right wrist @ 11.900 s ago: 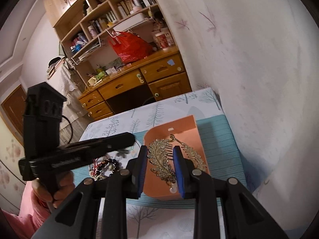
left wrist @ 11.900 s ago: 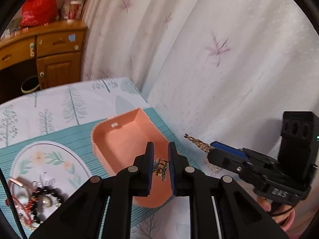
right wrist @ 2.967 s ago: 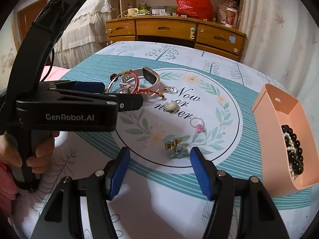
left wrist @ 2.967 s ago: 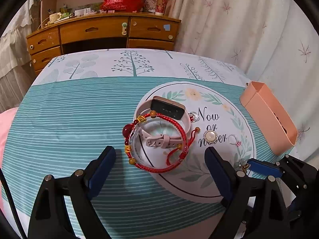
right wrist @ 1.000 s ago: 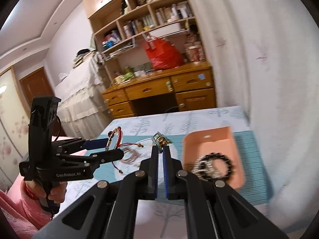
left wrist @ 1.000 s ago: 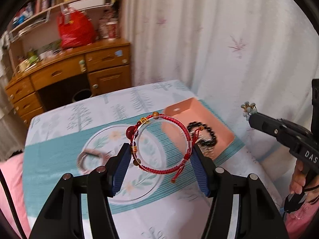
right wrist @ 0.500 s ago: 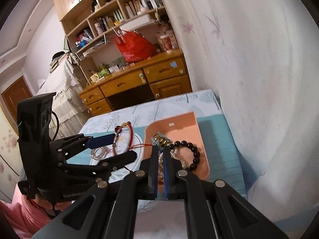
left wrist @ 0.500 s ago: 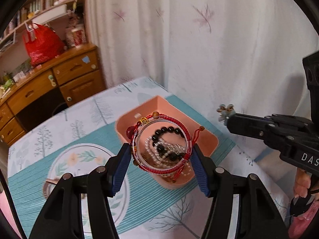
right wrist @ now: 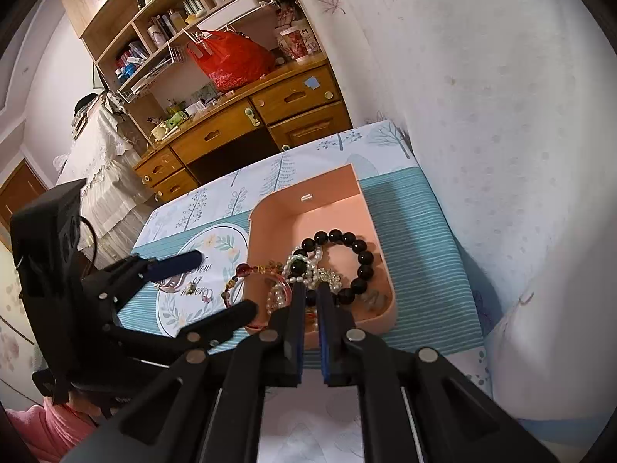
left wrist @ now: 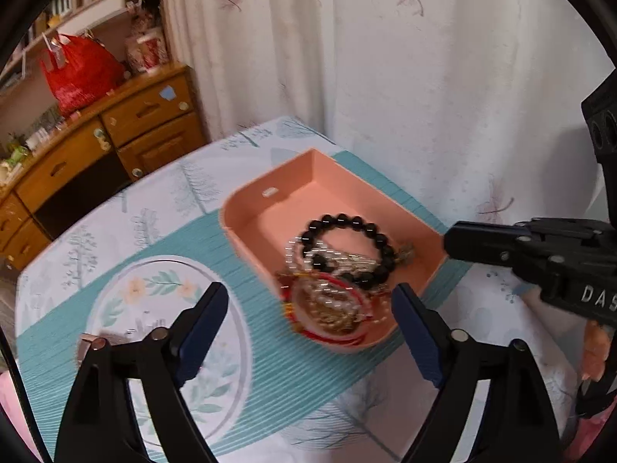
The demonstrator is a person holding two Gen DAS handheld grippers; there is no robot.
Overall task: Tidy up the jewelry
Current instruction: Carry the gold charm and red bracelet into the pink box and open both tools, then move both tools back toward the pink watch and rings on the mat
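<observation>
A pink tray (left wrist: 293, 189) (right wrist: 331, 200) sits on the teal striped mat. It holds a black bead bracelet (left wrist: 347, 223) (right wrist: 360, 258), a pearl strand (right wrist: 304, 270) and a small flower piece (right wrist: 374, 298). The red cord bracelet (left wrist: 327, 308) (right wrist: 246, 281) lies over the tray's near-left rim, blurred. My left gripper (left wrist: 308, 316) is open and empty above it. My right gripper (right wrist: 311, 293) hovers over the tray's near end, jaws almost together with a narrow gap and nothing visibly between them.
The round floral placemat (left wrist: 162, 308) (right wrist: 200, 266) lies left of the tray with a watch (left wrist: 88, 341) and small pieces (right wrist: 193, 289) on it. A curtain (left wrist: 424, 96) hangs right behind the table. A wooden desk (right wrist: 250, 112) stands beyond.
My left gripper opened and the red cord bracelet dropped onto the tray's rim. The flower piece left my right gripper and now lies in the tray.
</observation>
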